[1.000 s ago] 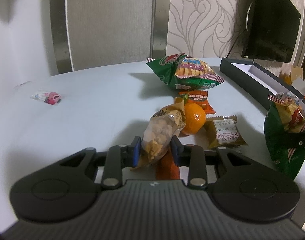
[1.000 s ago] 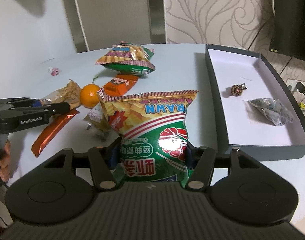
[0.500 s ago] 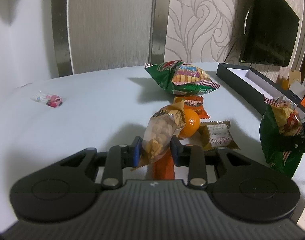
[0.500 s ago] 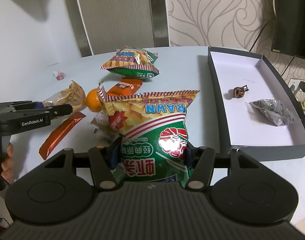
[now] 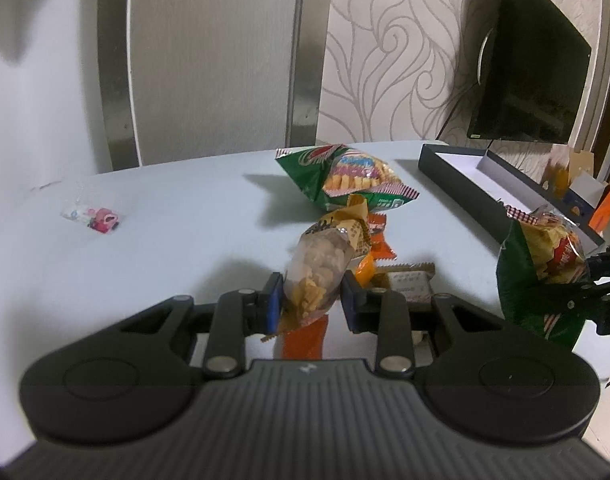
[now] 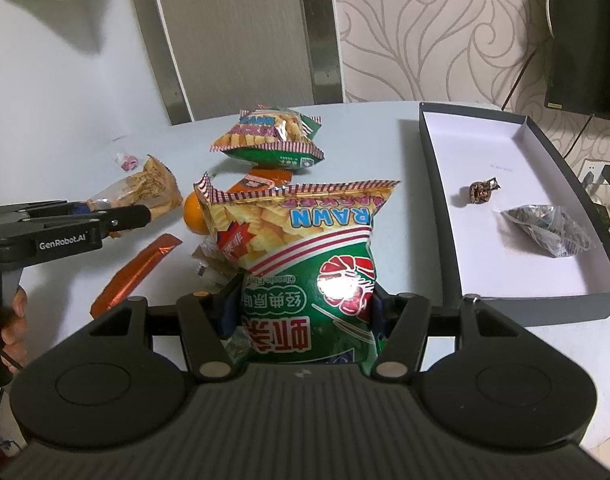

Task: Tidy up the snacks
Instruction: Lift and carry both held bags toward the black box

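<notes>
My left gripper (image 5: 309, 300) is shut on a clear bag of brown puffed snacks (image 5: 325, 264) and holds it above the white table; the same bag (image 6: 145, 194) shows at the left of the right wrist view. My right gripper (image 6: 301, 312) is shut on a green prawn cracker bag (image 6: 305, 264), held upright above the table; it also shows at the right of the left wrist view (image 5: 541, 272). A dark box (image 6: 545, 304) with a white floor lies to the right, holding a small wrapped candy (image 6: 481, 192) and a crumpled silvery wrapper (image 6: 545, 228).
On the table lie a second prawn cracker bag (image 5: 345, 178), an orange fruit (image 6: 195, 220), a long orange packet (image 6: 135, 274), an orange-red packet (image 6: 265, 178), a small biscuit pack (image 5: 409, 284) and a pink candy (image 5: 101, 218). A television (image 5: 533, 84) hangs at the right wall.
My left gripper has risen with the puffed snack bag, so the orange fruit is now mostly hidden behind it. My right gripper has lifted the prawn cracker bag higher.
</notes>
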`<state>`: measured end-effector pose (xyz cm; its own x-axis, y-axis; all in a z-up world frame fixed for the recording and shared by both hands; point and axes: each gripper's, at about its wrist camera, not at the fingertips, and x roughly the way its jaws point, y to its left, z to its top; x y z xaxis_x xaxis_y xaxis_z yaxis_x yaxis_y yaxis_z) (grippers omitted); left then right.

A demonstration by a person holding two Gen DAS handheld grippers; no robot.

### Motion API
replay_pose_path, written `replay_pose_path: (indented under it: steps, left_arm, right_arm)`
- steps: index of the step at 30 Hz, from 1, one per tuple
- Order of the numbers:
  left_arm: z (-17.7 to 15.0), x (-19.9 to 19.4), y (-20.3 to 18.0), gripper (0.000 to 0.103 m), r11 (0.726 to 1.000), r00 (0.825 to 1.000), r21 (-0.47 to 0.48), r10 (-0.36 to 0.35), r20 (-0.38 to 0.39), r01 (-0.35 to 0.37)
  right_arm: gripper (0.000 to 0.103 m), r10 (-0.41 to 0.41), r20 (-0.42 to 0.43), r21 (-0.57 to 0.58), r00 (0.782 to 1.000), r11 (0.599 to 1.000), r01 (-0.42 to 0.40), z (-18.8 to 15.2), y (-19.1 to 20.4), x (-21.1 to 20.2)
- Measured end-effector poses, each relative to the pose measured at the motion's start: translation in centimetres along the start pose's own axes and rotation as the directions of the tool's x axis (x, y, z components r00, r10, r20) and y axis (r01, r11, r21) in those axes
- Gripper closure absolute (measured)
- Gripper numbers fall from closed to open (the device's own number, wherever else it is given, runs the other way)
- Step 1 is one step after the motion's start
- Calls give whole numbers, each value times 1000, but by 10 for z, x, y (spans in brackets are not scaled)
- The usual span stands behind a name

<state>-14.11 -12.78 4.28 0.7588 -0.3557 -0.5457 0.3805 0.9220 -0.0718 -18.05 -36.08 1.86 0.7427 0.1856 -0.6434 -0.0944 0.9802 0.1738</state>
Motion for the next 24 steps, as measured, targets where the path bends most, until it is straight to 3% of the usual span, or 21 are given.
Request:
replay_pose_path:
  steps: [24]
  left_arm:
    - [29,9,-34,69,998,999,56,-36,33,35]
  right_arm:
    - [38,44,60,8,997,999,-45,10,-2,-24]
